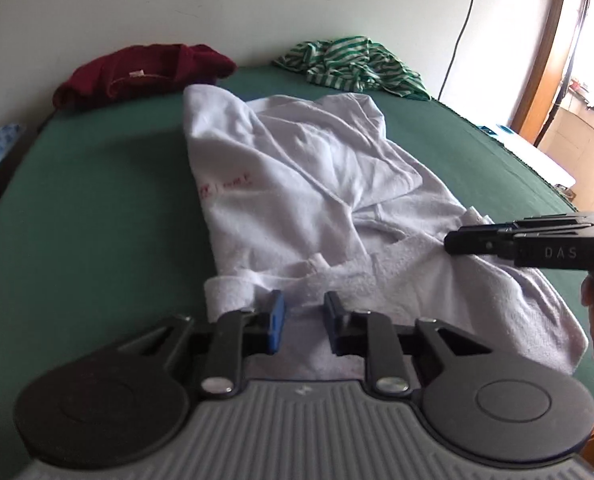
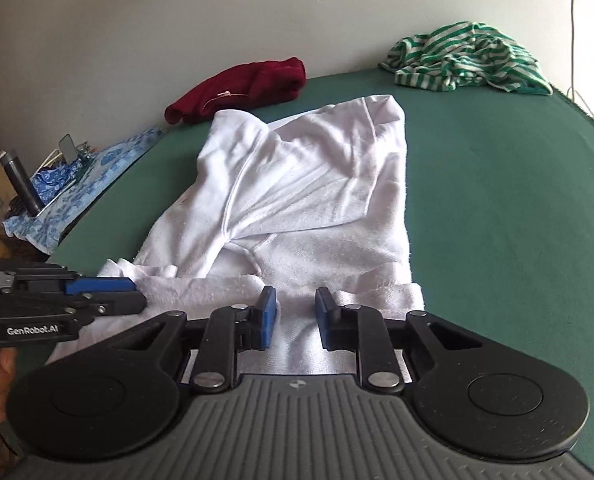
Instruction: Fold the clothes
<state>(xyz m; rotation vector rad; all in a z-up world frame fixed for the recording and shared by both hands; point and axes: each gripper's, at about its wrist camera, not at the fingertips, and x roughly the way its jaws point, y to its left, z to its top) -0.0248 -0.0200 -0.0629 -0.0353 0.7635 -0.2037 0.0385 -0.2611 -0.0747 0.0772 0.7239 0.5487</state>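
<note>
Shirt: white shirt (image 1: pixel 297 184) lies part-folded on green tabletop (image 1: pixel 97 208).
Left tool (image 1: pixel 304 322): jaws apart over near hem, gripping nothing.
Right tool (image 2: pixel 295 317): same, beside it.

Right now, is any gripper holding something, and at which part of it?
Nothing is clearly held. The left gripper and the right gripper both stand with jaws apart at the near edge of the white garment; no pad presses the cloth.
</note>
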